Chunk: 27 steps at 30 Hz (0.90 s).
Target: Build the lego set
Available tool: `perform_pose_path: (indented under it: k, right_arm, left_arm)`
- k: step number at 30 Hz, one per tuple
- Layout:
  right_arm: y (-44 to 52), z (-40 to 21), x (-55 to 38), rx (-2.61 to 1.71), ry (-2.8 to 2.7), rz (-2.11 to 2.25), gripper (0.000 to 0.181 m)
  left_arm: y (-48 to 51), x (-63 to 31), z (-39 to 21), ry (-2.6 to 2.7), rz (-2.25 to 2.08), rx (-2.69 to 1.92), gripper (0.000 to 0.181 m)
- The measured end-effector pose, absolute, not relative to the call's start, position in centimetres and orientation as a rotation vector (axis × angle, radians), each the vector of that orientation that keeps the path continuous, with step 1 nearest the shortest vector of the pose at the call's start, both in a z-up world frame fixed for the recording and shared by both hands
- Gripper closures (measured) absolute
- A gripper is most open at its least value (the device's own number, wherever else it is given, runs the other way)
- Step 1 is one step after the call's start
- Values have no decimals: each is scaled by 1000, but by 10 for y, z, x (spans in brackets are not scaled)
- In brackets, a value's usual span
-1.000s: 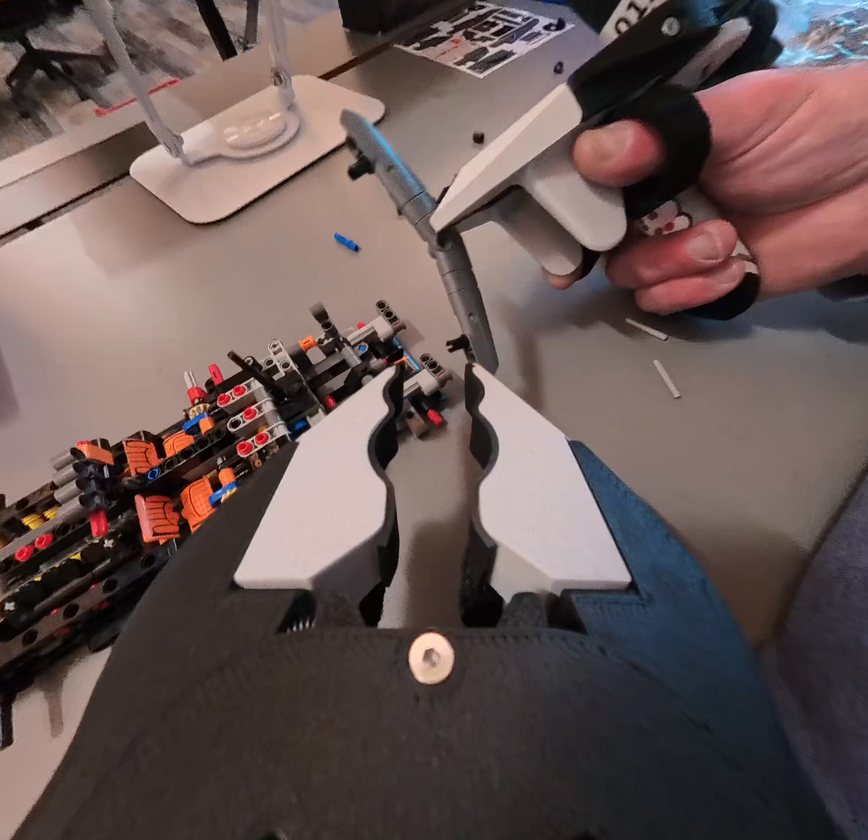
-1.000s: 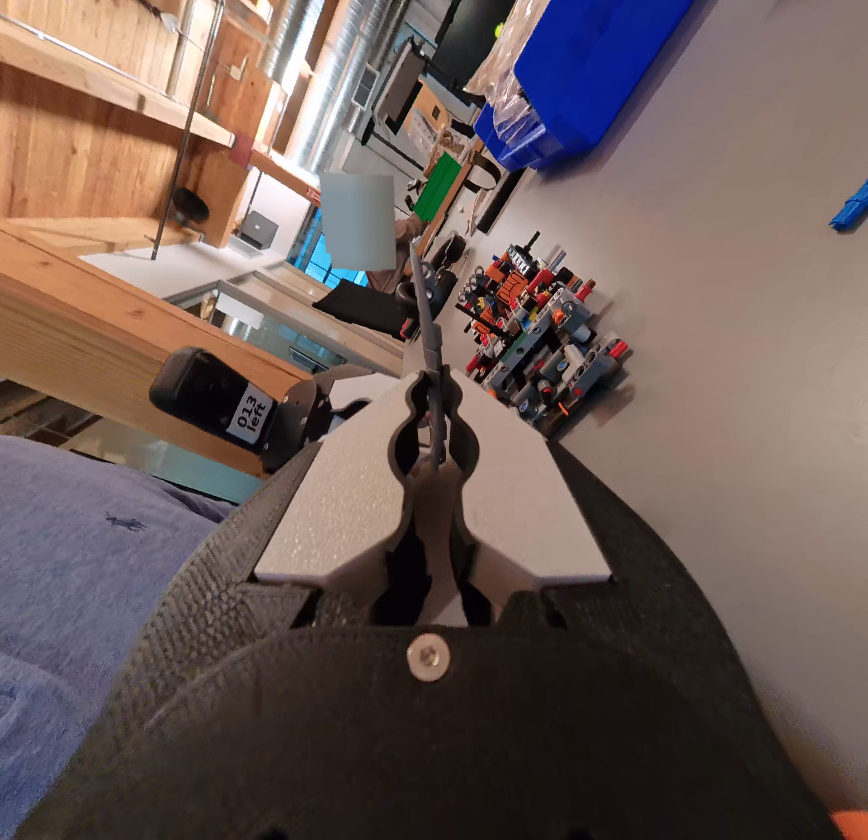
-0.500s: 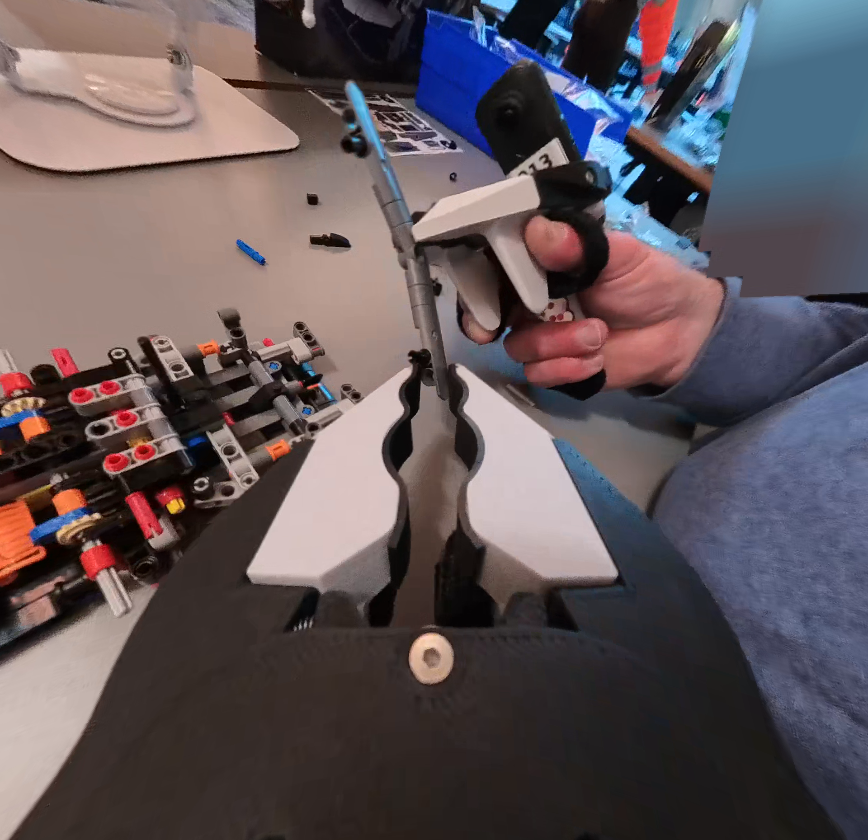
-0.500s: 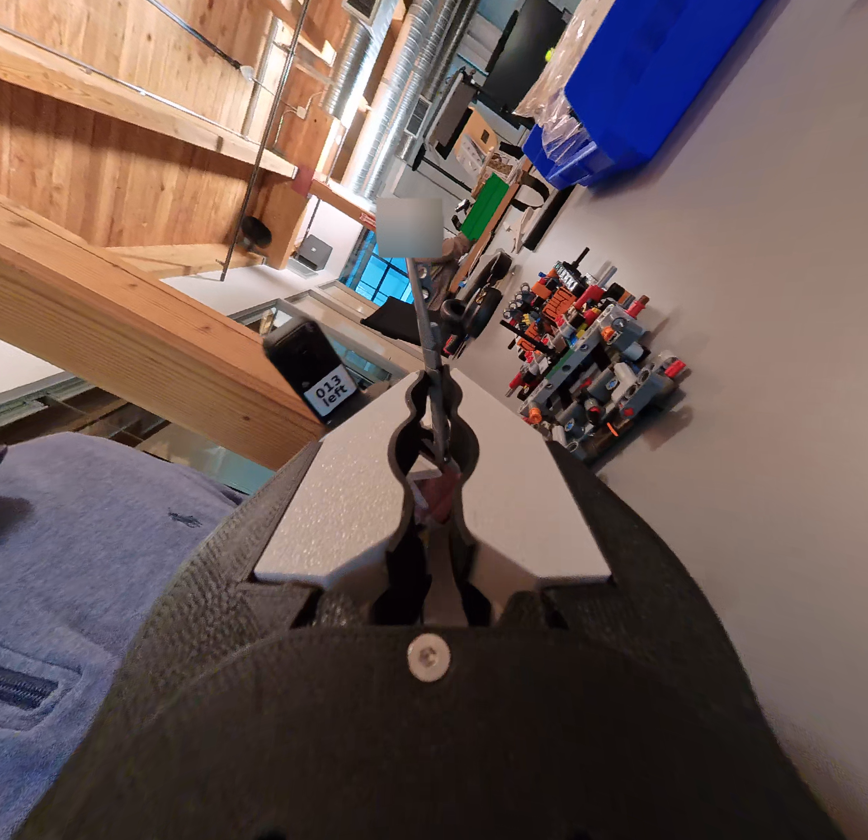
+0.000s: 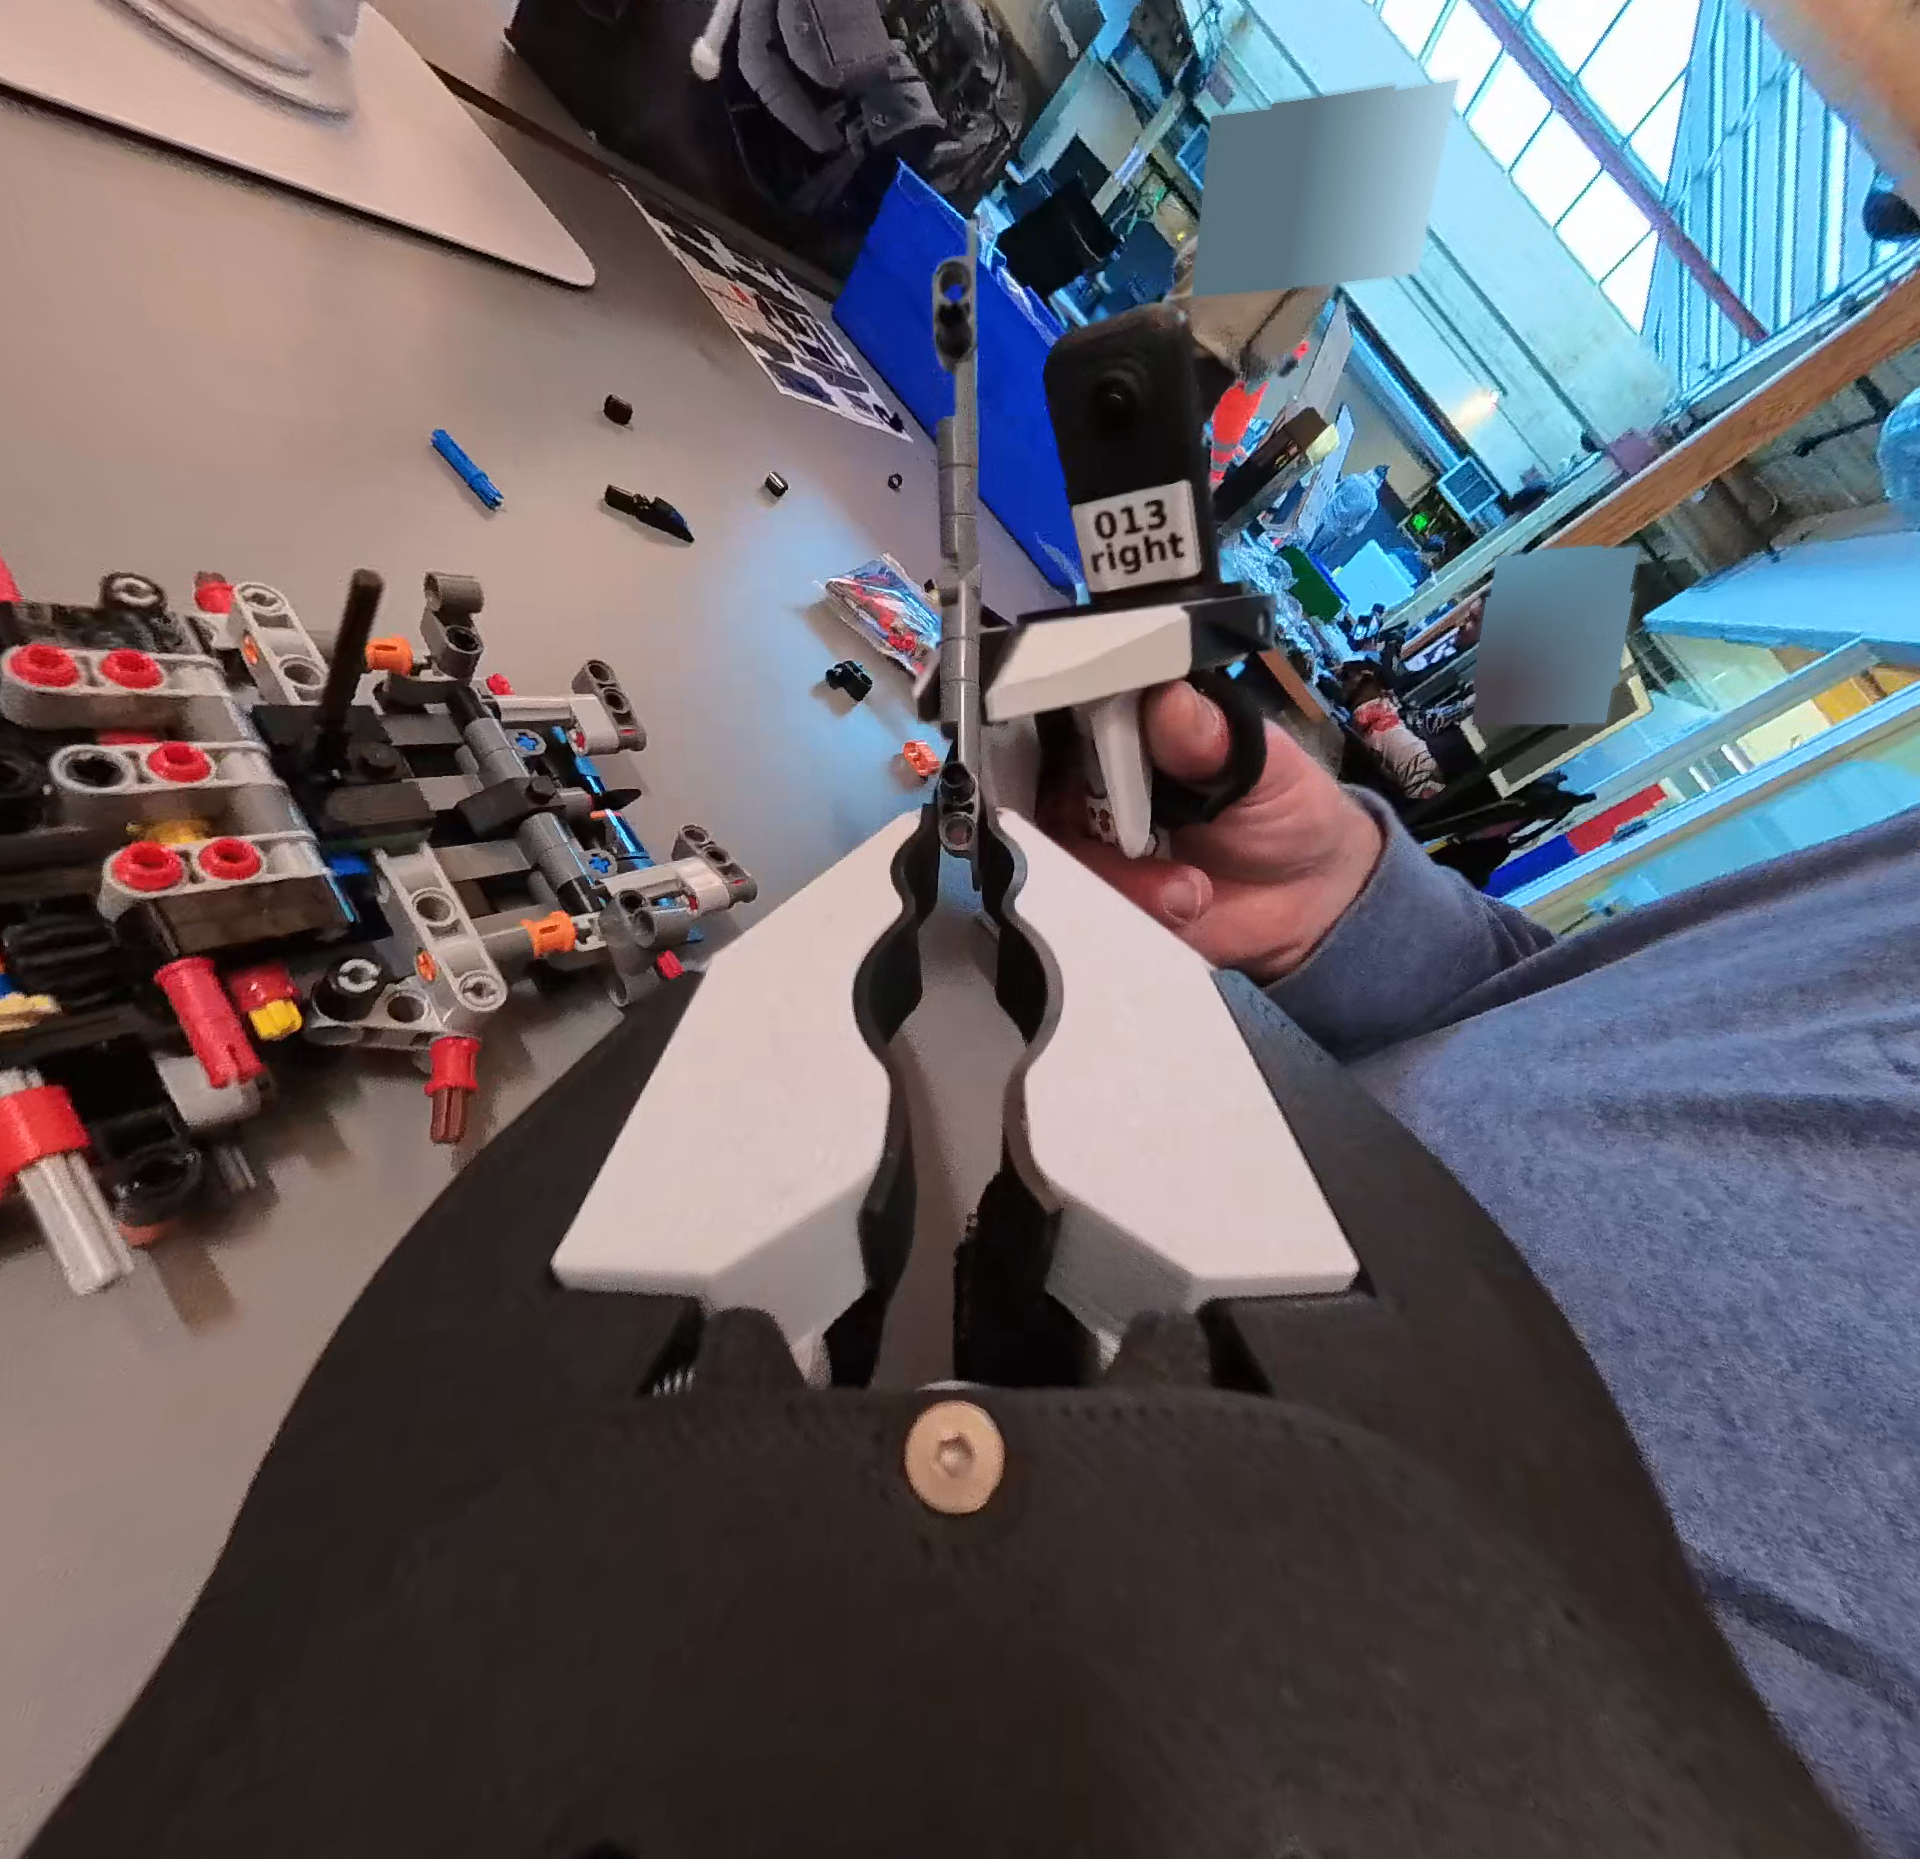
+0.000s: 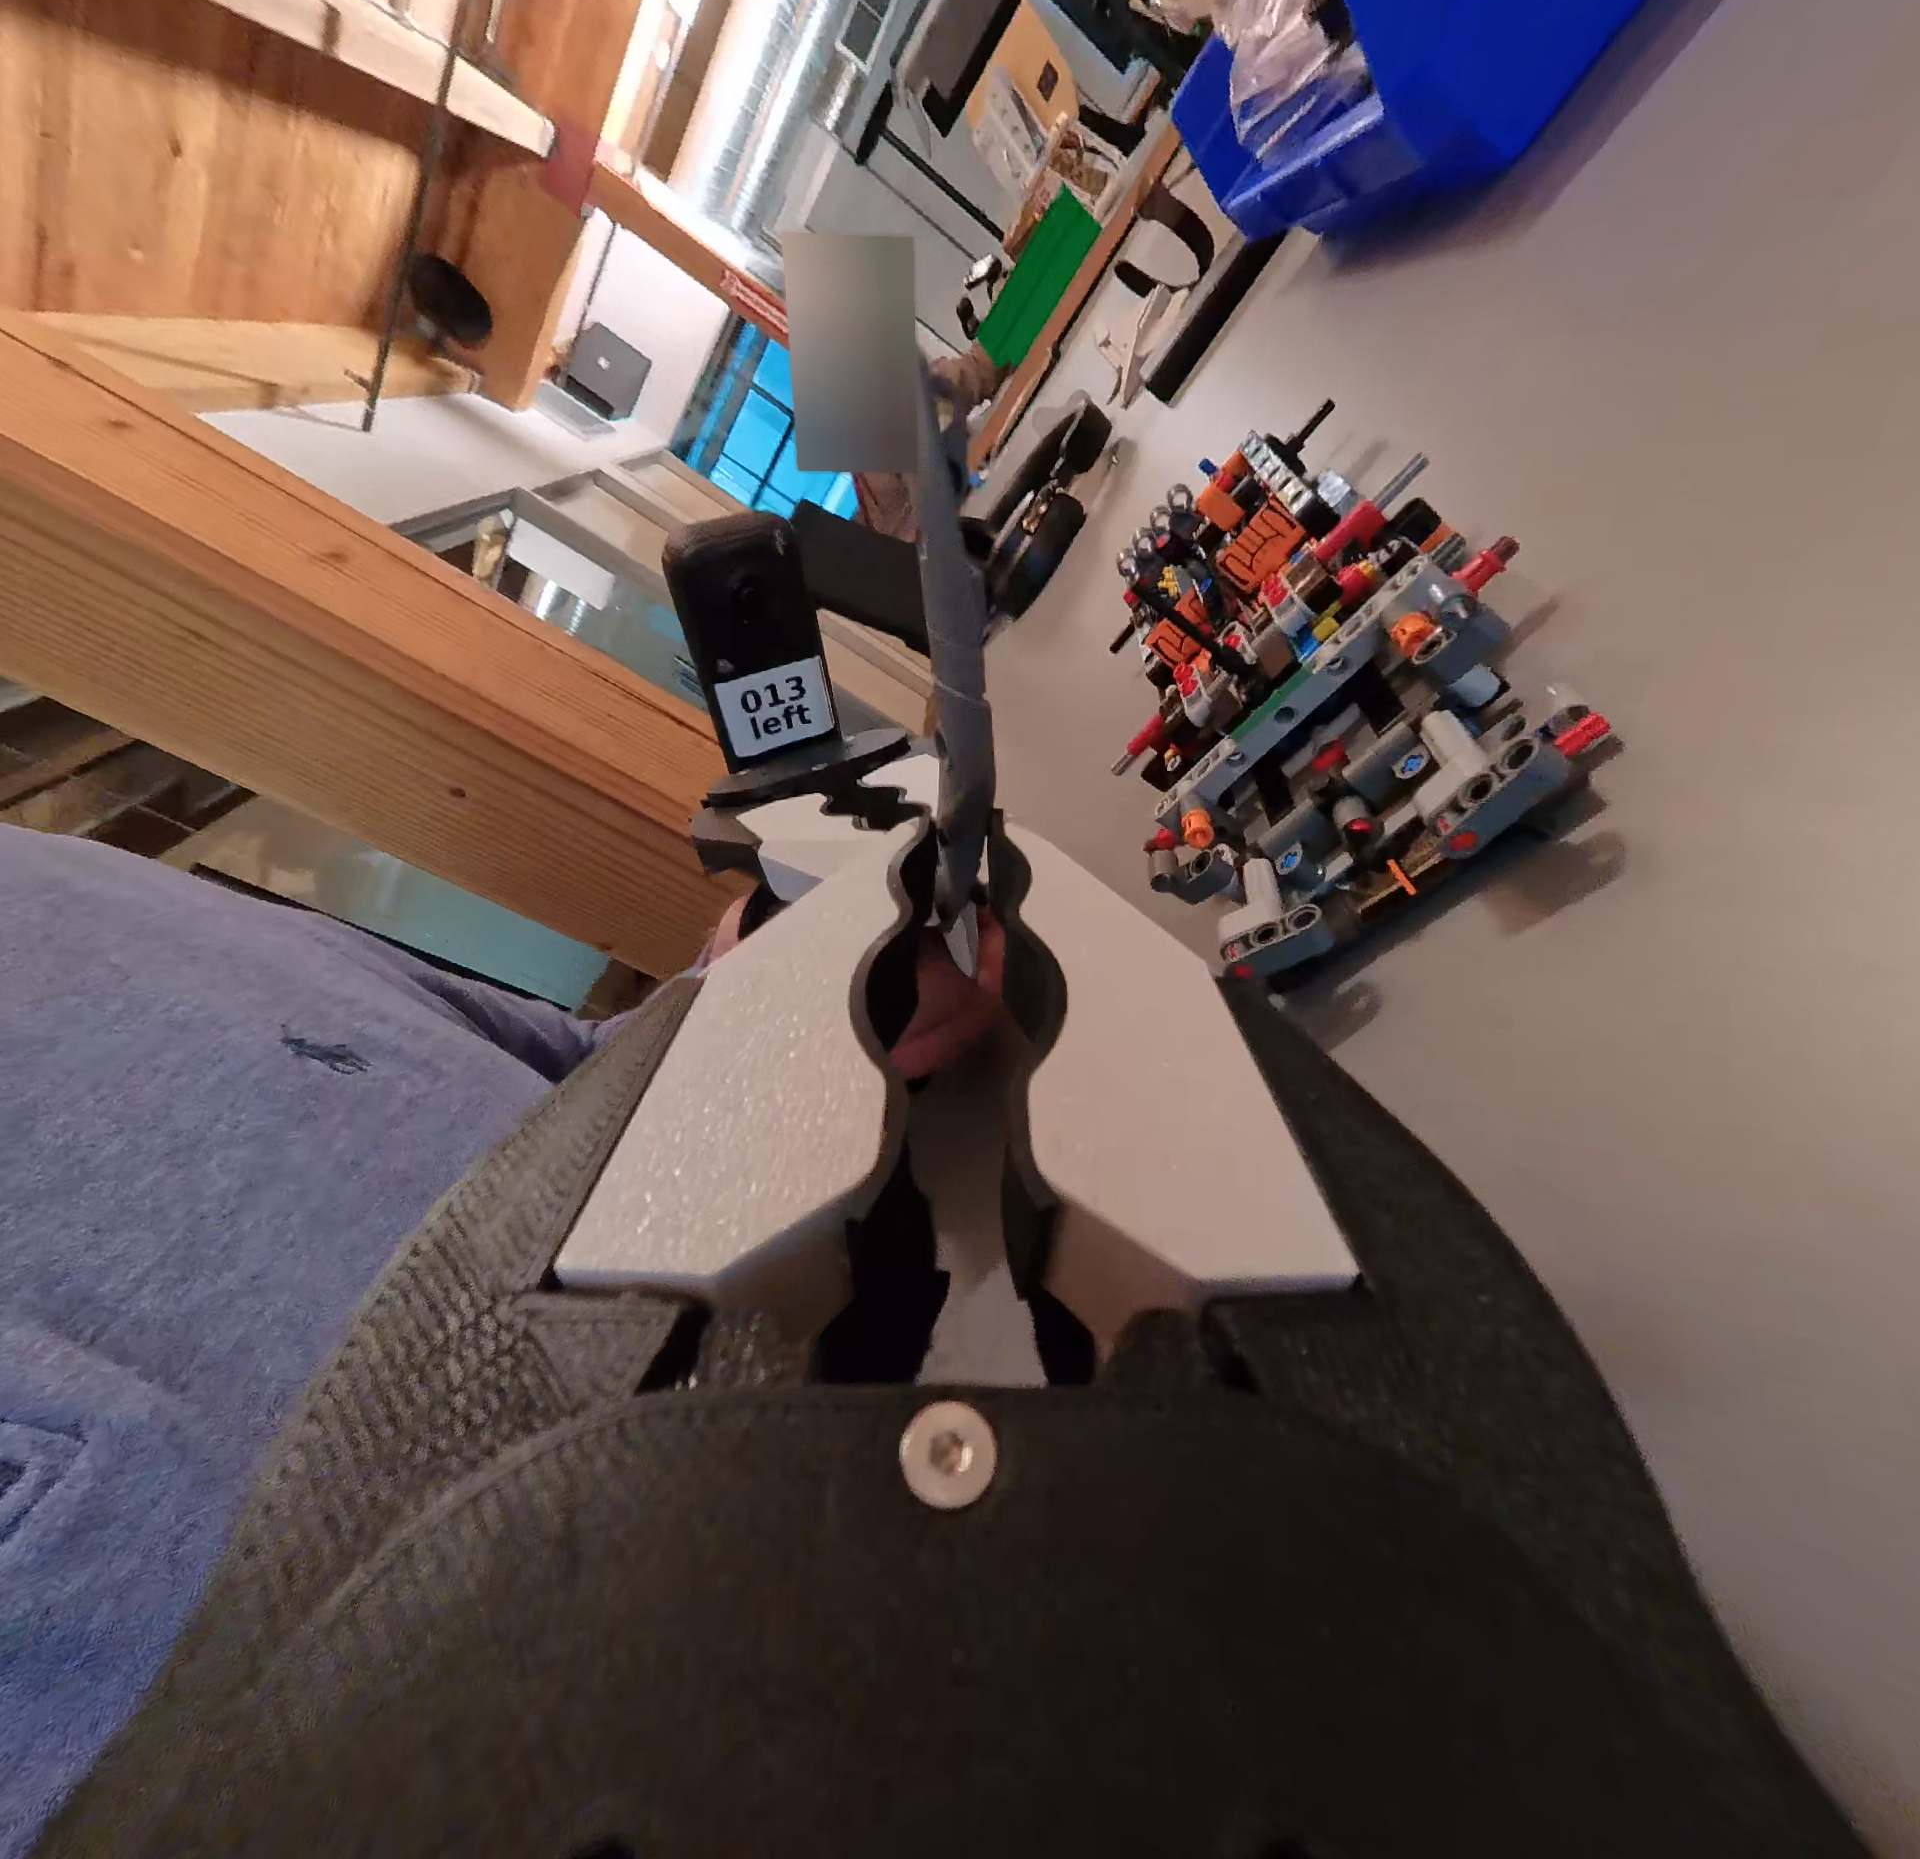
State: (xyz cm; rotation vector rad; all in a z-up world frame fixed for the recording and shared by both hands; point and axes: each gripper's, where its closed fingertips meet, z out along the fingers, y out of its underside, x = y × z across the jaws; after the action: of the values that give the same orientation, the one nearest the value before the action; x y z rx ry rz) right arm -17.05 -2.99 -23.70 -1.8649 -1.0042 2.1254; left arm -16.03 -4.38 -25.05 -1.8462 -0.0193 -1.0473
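A long, thin grey lego piece stands upright in the air between the two grippers. My right gripper is shut on its middle and also shows in the left wrist view. My left gripper is closed to a narrow gap around the piece's lower end, where a black pin sits. It appears in the right wrist view just left of the piece. The partly built lego chassis, grey and black with red and orange parts, lies on the grey table, left of both grippers.
Loose parts lie beyond the chassis: a blue pin, a black piece, an orange bit and a small bag. A sticker sheet, a blue bin and a white lamp base stand farther back. The tips of both grippers are at nearly the same place. The black piece is about 20 cm from both grippers' fingertips.
The right gripper swung the grey piece upright and brought it toward the left gripper. The left gripper's fingers narrowed from open to close around the piece's lower end.
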Motion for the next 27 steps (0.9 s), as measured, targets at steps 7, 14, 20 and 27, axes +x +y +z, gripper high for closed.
perform_pose_path:
  k: [7,14,20,27]
  right_arm:
    - [-37,-239,-175,-1874,-1025,2114,176]
    - [-33,-241,-179,-1895,-973,2127,177]
    - [-26,-254,-180,-1976,-954,2039,177]
    - [-32,-274,-182,-2092,-1020,1899,177]
  left_arm:
    - [-44,-162,-250,-48,-1056,-1829,176]
    - [-43,-171,-253,7,-847,-1859,170]
    - [-47,-183,-260,163,-523,-1934,165]
    - [-43,-184,-277,345,-189,-2010,160]
